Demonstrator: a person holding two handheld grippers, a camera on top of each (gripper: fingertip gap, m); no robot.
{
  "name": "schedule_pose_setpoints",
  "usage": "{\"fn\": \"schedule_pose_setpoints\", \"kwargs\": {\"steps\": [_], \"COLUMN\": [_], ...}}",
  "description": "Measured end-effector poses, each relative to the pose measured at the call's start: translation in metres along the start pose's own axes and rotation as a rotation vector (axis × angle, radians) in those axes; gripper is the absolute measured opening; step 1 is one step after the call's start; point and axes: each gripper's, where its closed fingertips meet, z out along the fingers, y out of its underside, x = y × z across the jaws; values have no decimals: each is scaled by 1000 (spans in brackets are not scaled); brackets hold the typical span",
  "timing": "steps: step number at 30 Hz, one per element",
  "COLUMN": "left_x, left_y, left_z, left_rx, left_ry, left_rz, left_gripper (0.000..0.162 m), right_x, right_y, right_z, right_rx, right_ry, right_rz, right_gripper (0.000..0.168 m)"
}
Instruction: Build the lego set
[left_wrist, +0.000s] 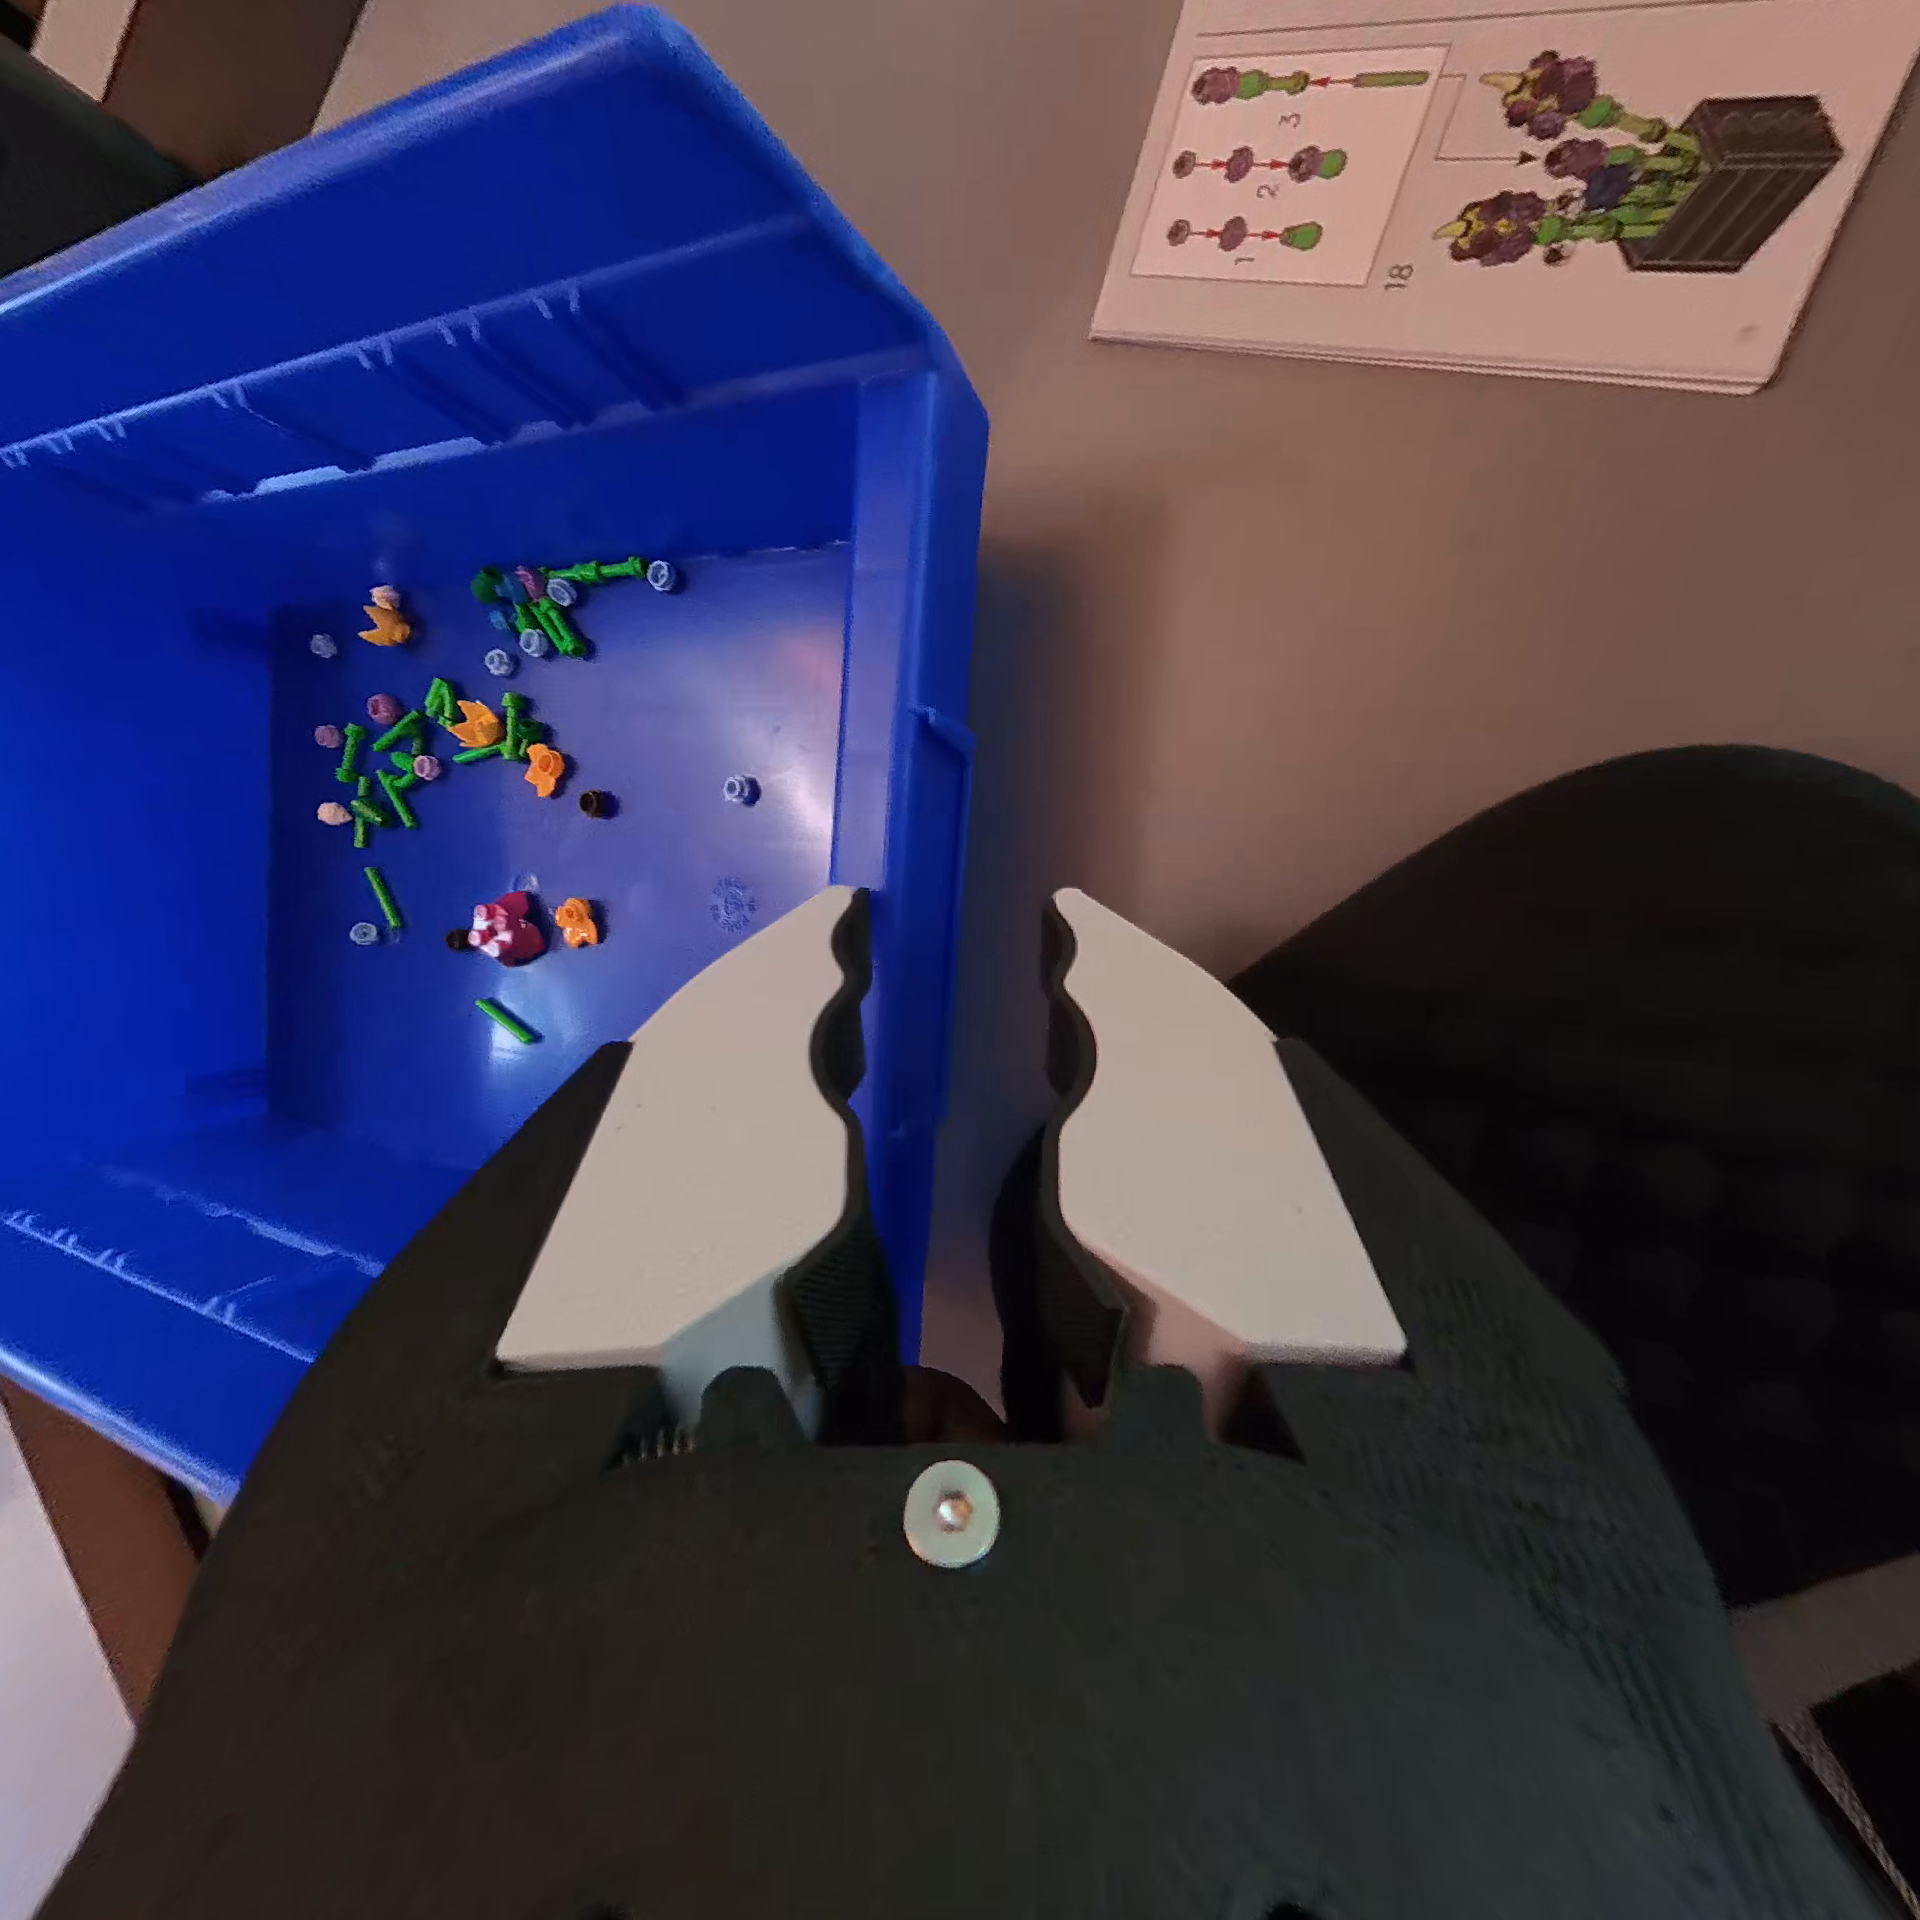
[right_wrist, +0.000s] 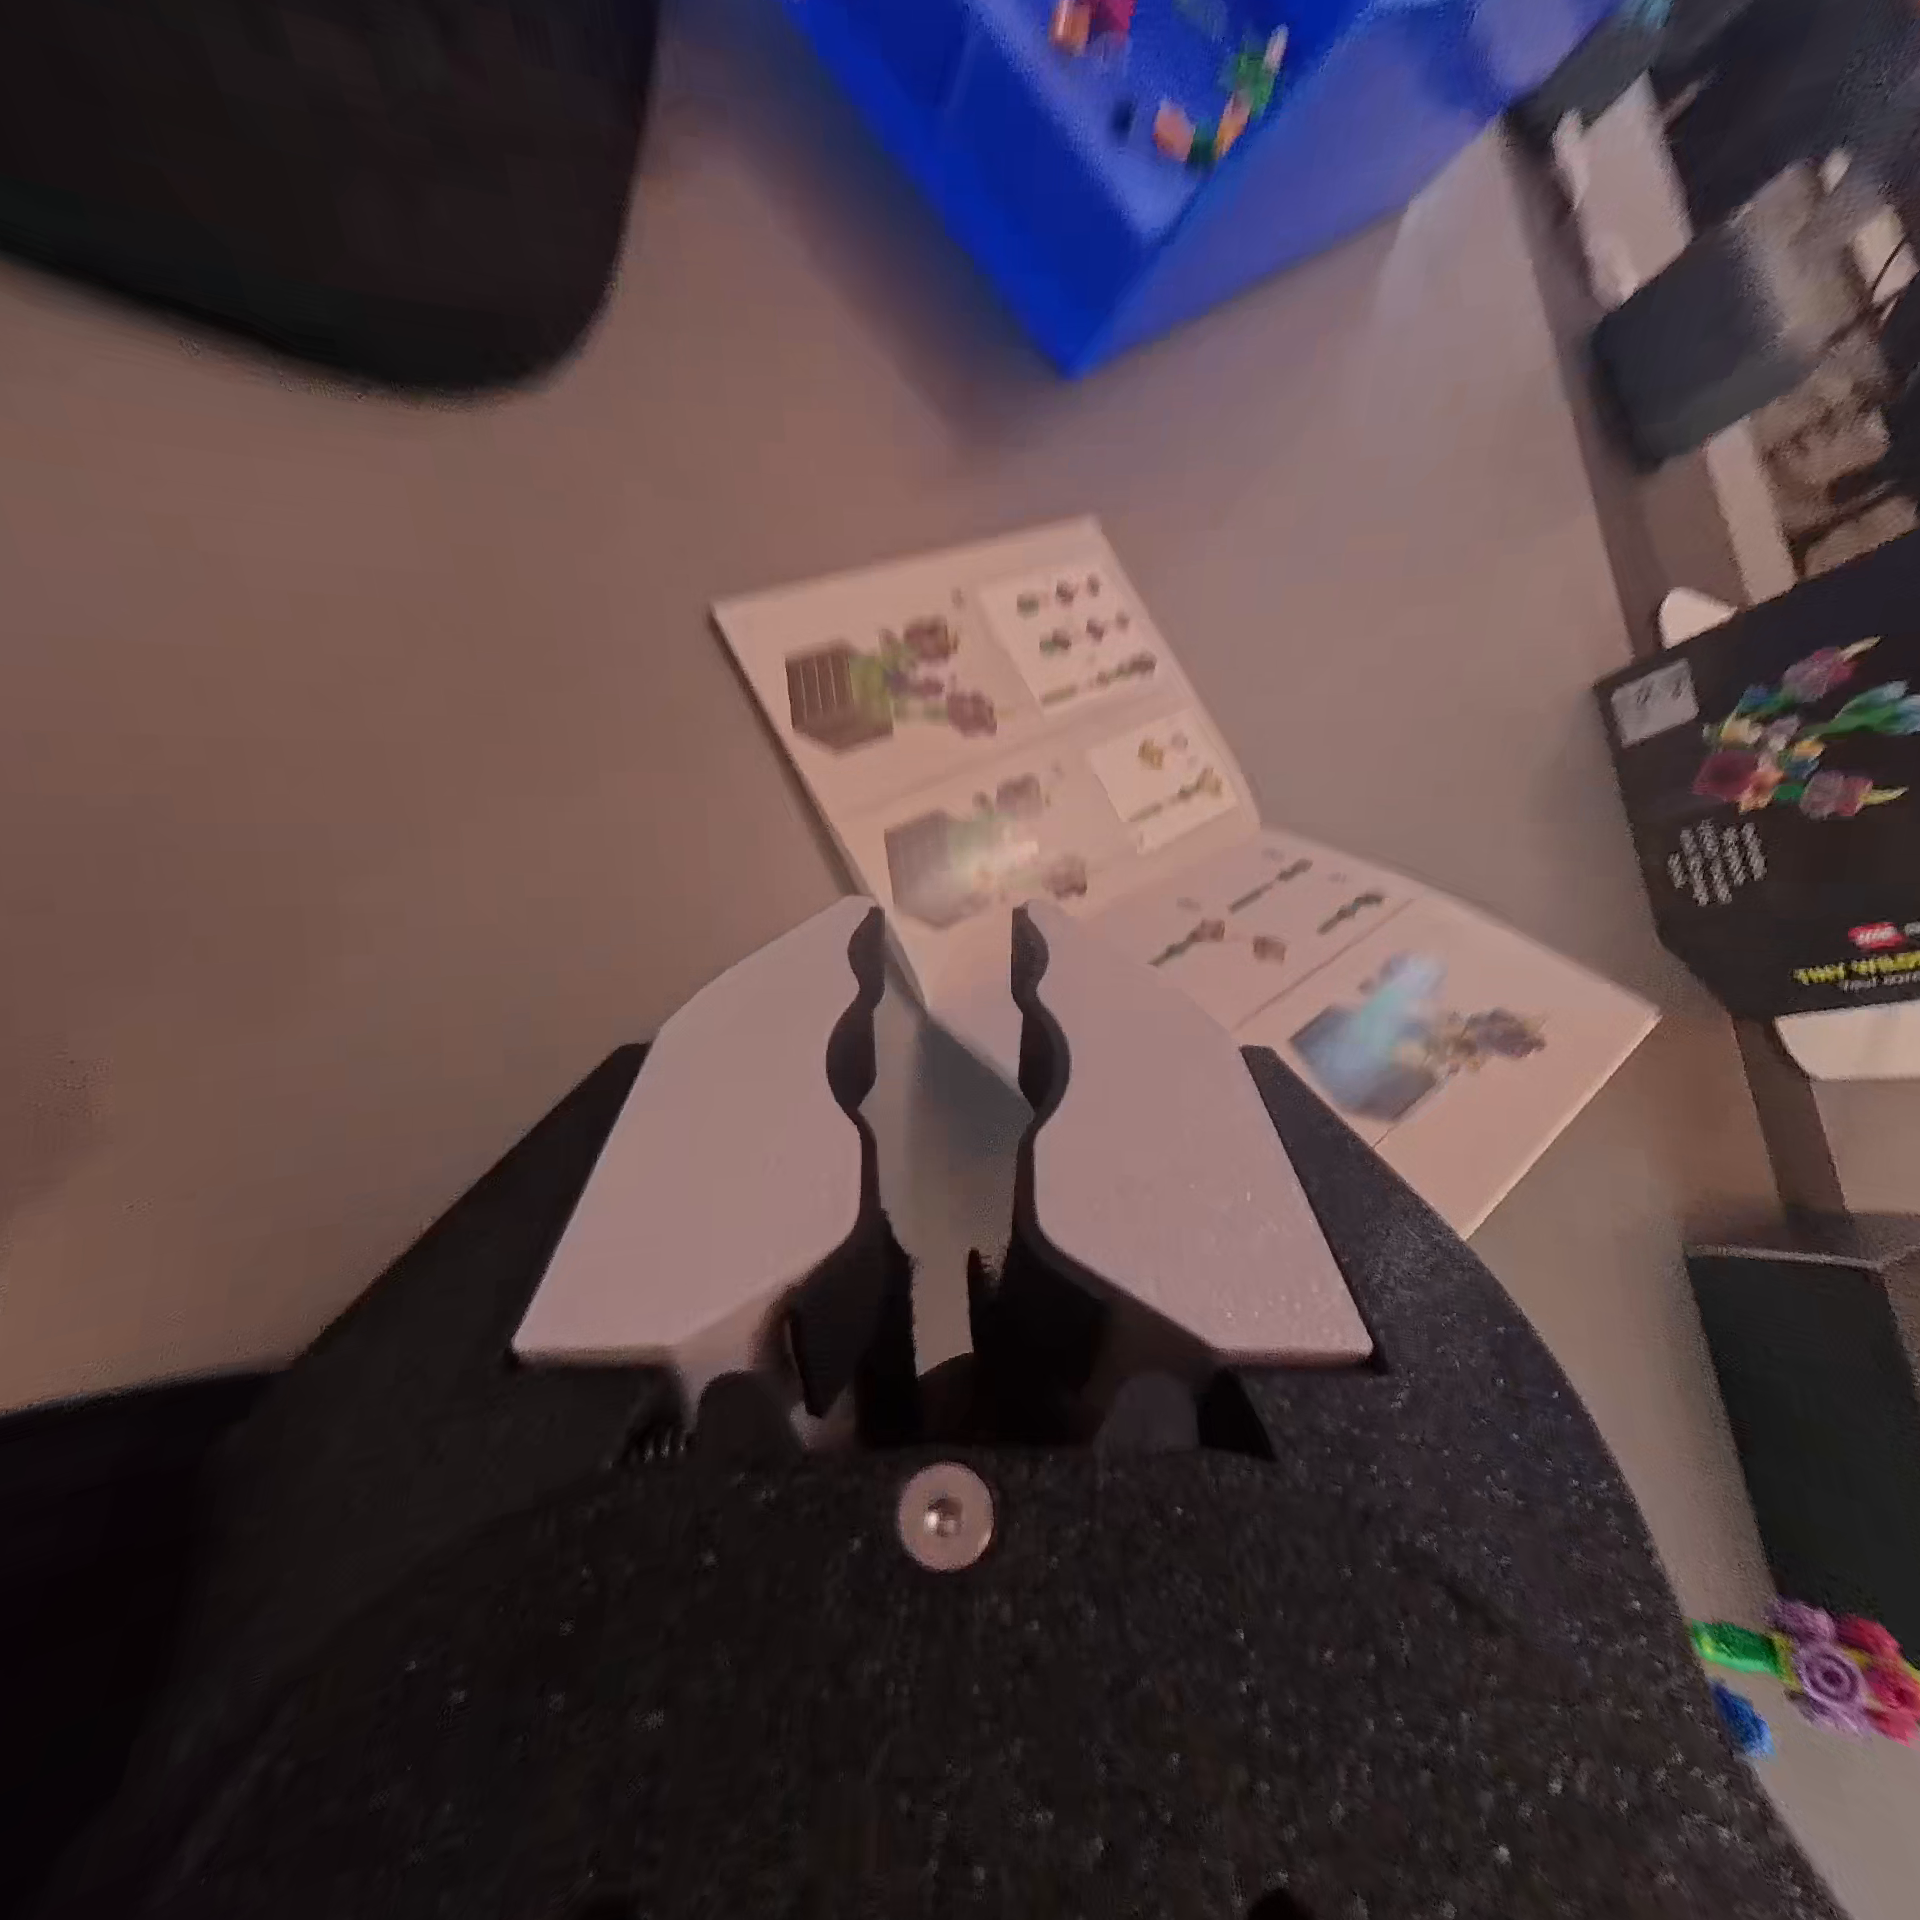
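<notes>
**Left wrist view: choosing a piece from the bin**

The left gripper (left_wrist: 956, 904) hangs over the near wall of the blue bin (left_wrist: 904, 644), its fingers apart and holding nothing. Loose lego pieces (left_wrist: 457, 748) lie scattered on the bin floor: green stems, orange petals, a pink flower. The right gripper (right_wrist: 945, 914), likewise spread and empty, points at the open instruction booklet (right_wrist: 987, 748); a partly built purple flower cluster (right_wrist: 1839, 1673) lies by the table edge. Best to check the page first, then drop steeply onto an isolated piece, such as the lone green stem (left_wrist: 506, 1020), avoiding the tangled clump.
</notes>
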Motion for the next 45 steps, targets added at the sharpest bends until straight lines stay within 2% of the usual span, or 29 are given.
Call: {"fn": "schedule_pose_setpoints", "kwargs": {"steps": [1,2,4,5,8,12,14,16,19,26,31,33,37,42,45], "left_x": [2,9,41,49,40,-3,-29,-53,-84,-123,-149,-158,-168,-164,-161], "left_y": [1,3,17,22,12,-23,-26,-21,-16,5,37,35,14,20,24], "left_z": [-2,-5,-8,-8,-16,-56,-67,-65,-47,11,49,59,78,96,104], "left_rx": [0,-9,-79,-100,10,262,280,211,117,-107,-328,-321,-201,-183,-202], "left_ry": [20,73,291,341,312,225,165,122,132,386,344,303,298,367,379], "left_rz": [-2,-2,4,12,-12,-87,-50,23,81,117,282,279,170,378,374], "left_gripper": [29,16,18,20,22,25,26,29,30,30,28,28,19,12,13], "right_x": [2,4,10,14,25,39,44,45,46,40,42,43,43,41,40], "right_y": [-10,-21,-44,-55,-78,-82,-81,-81,-80,-75,-74,-74,-74,-73,-73], "right_z": [-4,-9,-22,-31,-57,-79,-85,-89,-89,-74,-75,-77,-77,-72,-70], "right_rx": [70,145,320,411,659,832,886,929,952,875,887,894,897,861,855], "right_ry": [3,11,28,36,51,43,32,11,-10,-29,-28,-23,-26,-28,-31], "right_rz": [23,46,98,130,233,369,420,454,488,473,486,491,491,476,475], "right_gripper": [23,24,24,24,22,21,21,21,21,24,25,25,25,26,26]}}
